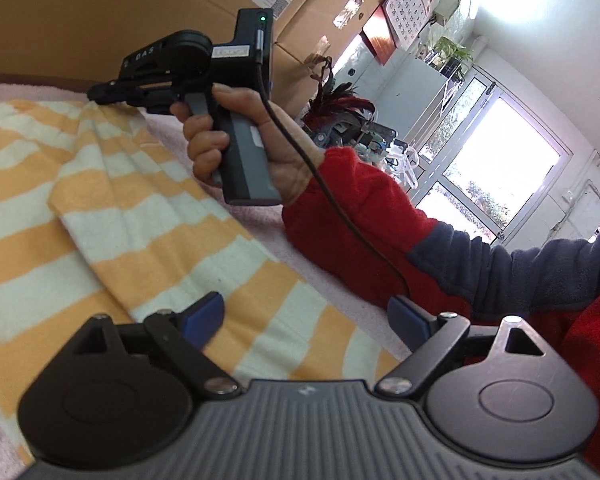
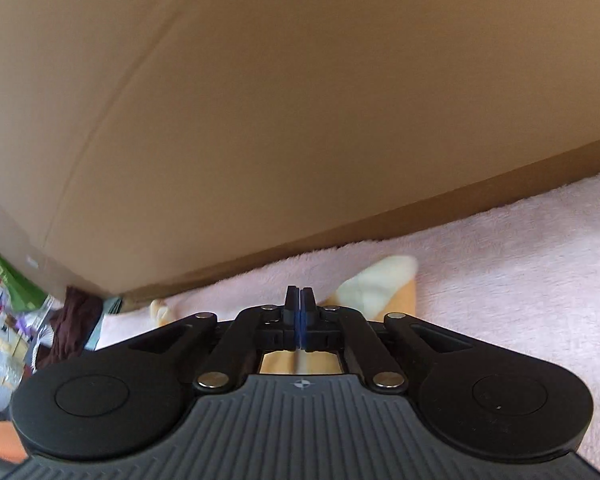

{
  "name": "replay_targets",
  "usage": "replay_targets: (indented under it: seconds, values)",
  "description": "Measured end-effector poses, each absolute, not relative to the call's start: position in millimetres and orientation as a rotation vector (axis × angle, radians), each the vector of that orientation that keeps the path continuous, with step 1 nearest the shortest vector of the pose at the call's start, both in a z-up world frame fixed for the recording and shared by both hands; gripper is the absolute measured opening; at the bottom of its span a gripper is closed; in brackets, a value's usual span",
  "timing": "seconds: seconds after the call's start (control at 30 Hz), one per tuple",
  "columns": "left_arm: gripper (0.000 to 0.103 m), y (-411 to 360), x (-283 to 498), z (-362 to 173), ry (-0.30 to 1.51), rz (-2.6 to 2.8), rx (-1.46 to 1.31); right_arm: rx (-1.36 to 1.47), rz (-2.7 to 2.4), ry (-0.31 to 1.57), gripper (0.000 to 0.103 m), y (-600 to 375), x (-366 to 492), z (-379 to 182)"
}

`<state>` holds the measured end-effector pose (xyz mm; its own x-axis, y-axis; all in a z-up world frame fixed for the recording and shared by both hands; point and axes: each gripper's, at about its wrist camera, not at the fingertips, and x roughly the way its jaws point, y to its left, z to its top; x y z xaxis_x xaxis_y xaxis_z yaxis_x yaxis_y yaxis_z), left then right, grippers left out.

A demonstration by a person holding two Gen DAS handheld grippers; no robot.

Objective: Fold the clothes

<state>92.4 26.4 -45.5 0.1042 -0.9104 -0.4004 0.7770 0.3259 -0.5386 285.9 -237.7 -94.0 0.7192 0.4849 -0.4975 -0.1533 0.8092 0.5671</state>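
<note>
An orange and white striped garment point(image 1: 140, 208) lies spread over a pink fleece blanket point(image 1: 332, 280). In the left wrist view my left gripper point(image 1: 306, 316) hovers open over the garment's near edge, with nothing between its blue pads point(image 1: 204, 316). A hand point(image 1: 220, 136) holds my right gripper point(image 1: 96, 94) at the garment's far edge, where folds of cloth rise and converge at its tip. In the right wrist view the right gripper point(image 2: 300, 296) is shut, with a corner of the garment point(image 2: 380, 284) poking out just beyond it and striped cloth showing under the fingers.
A large cardboard box point(image 1: 100, 12) stands like a wall along the blanket's far side point(image 2: 260, 100). A red and grey sleeve point(image 1: 360, 220) crosses the blanket's right part. Bright windows point(image 1: 500, 160) and clutter point(image 2: 20, 292) lie past the blanket's edges.
</note>
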Motion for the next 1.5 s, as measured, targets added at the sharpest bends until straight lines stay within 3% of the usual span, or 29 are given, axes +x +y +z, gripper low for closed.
replay_targets:
  seconds: [0.07, 0.1, 0.17, 0.2, 0.23, 0.27, 0.3, 0.47, 0.5, 0.6, 0.63, 0.73, 0.8, 0.83, 0.9, 0.93, 1.07, 1.1, 1.2, 1.3, 1.5]
  values:
    - [0.091, 25.2, 93.0, -44.9, 0.762, -1.261, -0.213, 0.452, 0.294, 0.642, 0.001, -241.3, 275.0, -84.2]
    - [0.091, 24.7, 93.2, -44.7, 0.763, -1.262, -0.215, 0.463, 0.309, 0.631, 0.009, -244.3, 268.3, -77.3]
    - [0.091, 26.5, 96.0, -46.2, 0.765, -1.265, -0.219, 0.516, 0.492, 0.633, 0.010, -243.7, 250.3, -62.7]
    - [0.091, 26.1, 96.2, -46.2, 0.765, -1.266, -0.221, 0.535, 0.604, 0.646, 0.015, -240.6, 240.9, -56.7]
    - [0.091, 29.3, 97.1, -46.8, 0.766, -1.267, -0.222, 0.530, 0.692, 0.698, 0.028, -232.7, 231.7, -55.5]
    - [0.091, 29.3, 97.5, -46.9, 0.766, -1.267, -0.222, 0.519, 0.774, 0.750, 0.035, -224.5, 222.5, -54.8]
    - [0.091, 29.1, 97.4, -47.0, 0.766, -1.268, -0.222, 0.477, 0.817, 0.806, 0.038, -215.3, 213.6, -57.0]
    - [0.092, 26.8, 97.8, -45.7, 0.767, -1.272, -0.229, 0.356, 0.608, 0.744, 0.024, -215.7, 203.9, -79.0]
    - [0.092, 26.2, 98.4, -45.8, 0.768, -1.272, -0.232, 0.379, 0.534, 0.718, 0.000, -222.9, 210.8, -86.9]
    - [0.092, 27.5, 98.3, -45.4, 0.765, -1.274, -0.240, 0.600, 0.512, 0.713, 0.000, -249.0, 220.6, -102.4]
    - [0.092, 29.2, 98.6, -45.4, 0.763, -1.275, -0.246, 0.665, 0.513, 0.711, 0.011, -256.1, 221.7, -104.6]
    - [0.086, 34.3, 99.3, -45.5, 0.756, -1.278, -0.265, 0.689, 0.674, 0.710, 0.013, -254.6, 215.2, -99.4]
    - [0.082, 35.5, 99.9, -38.2, 0.733, -1.275, -0.281, 0.701, 0.723, 0.748, 0.026, -247.2, 214.3, -103.8]
    - [0.081, 35.1, 101.6, -32.7, 0.717, -1.259, -0.275, 0.673, 0.682, 0.753, 0.024, -245.7, 215.5, -106.2]
    - [0.081, 31.2, 109.6, -20.2, 0.687, -1.181, -0.215, 0.635, 0.602, 0.745, 0.004, -247.9, 217.9, -109.0]
    - [0.079, 28.9, 118.1, -18.0, 0.682, -1.148, -0.199, 0.634, 0.565, 0.732, 0.001, -254.7, 222.7, -108.4]
    - [0.066, 26.1, 161.1, -34.1, 0.756, -1.065, -0.267, 0.726, 0.544, 0.747, 0.000, -270.6, 236.3, -115.4]
    - [0.058, 27.3, 169.6, -43.3, 0.788, -1.055, -0.301, 0.734, 0.544, 0.750, 0.000, -271.5, 237.8, -115.5]
    - [0.064, 42.1, 170.1, -51.3, 0.777, -1.052, -0.373, 0.707, 0.536, 0.726, 0.000, -269.9, 236.1, -110.3]
    - [0.066, 44.5, 164.6, -51.6, 0.757, -1.028, -0.349, 0.673, 0.507, 0.650, 0.017, -268.2, 232.7, -100.2]
    - [0.070, 55.4, 164.6, -48.9, 0.734, -1.012, -0.378, 0.727, 0.478, 0.645, 0.023, -271.3, 238.4, -105.1]
